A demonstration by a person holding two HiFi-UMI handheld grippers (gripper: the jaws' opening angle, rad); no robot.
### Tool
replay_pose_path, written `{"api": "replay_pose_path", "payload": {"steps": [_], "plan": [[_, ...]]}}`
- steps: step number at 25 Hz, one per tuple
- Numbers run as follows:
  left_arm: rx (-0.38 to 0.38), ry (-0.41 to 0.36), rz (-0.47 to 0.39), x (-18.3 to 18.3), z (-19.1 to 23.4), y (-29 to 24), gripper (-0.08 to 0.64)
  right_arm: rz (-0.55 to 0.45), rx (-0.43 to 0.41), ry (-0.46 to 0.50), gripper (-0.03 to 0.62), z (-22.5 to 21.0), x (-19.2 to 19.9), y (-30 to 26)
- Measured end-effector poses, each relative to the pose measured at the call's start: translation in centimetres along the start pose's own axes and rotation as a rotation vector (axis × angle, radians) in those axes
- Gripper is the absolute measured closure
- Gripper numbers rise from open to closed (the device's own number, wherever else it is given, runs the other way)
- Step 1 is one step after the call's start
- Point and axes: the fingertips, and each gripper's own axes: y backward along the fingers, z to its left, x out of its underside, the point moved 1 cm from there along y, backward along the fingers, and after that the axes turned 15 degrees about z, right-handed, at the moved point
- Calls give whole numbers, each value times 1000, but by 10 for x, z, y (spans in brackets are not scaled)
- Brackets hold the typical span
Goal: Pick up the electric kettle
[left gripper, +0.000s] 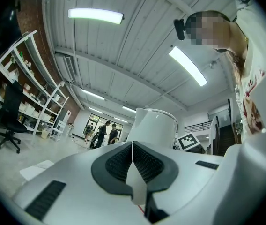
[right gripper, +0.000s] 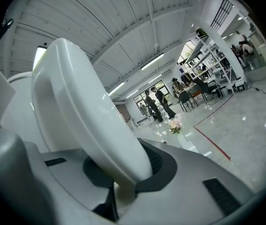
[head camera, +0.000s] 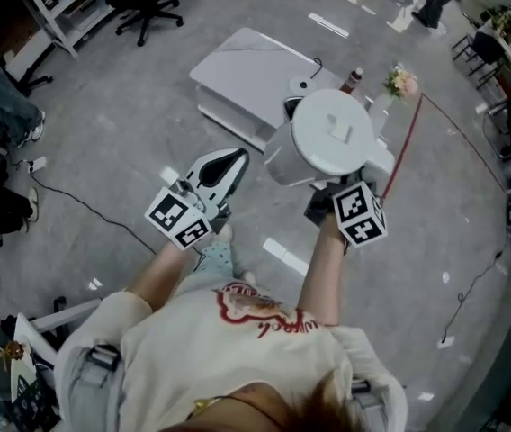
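The white electric kettle [head camera: 328, 139] hangs in the air in front of the person, lid up. My right gripper [head camera: 326, 202] is shut on its handle [right gripper: 88, 111], which fills the right gripper view between the dark pads. The kettle body [right gripper: 18, 111] shows behind the handle at left. My left gripper [head camera: 231, 161] is held beside the kettle, to its left and apart from it. Its jaws are shut with nothing between them, and its pads [left gripper: 120, 162] meet at a thin line. In the left gripper view the kettle [left gripper: 154, 123] rises beyond the jaws.
A low white table [head camera: 242, 66] stands ahead with the kettle base [head camera: 304, 85], a dark bottle [head camera: 352, 80] and a vase of flowers [head camera: 401, 82]. A red line [head camera: 406, 147] crosses the grey floor. An office chair [head camera: 147, 3], shelves [head camera: 62, 7] and a floor cable [head camera: 85, 207] lie left.
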Motion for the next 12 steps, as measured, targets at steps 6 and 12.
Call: {"api": "replay_pose_path", "payload": {"steps": [6, 12], "plan": [[-29, 19, -10, 7, -42, 17, 546, 1, -15, -18, 534, -21, 5, 43], [-13, 13, -11, 3, -64, 26, 546, -9, -10, -11, 534, -24, 0, 68]]}}
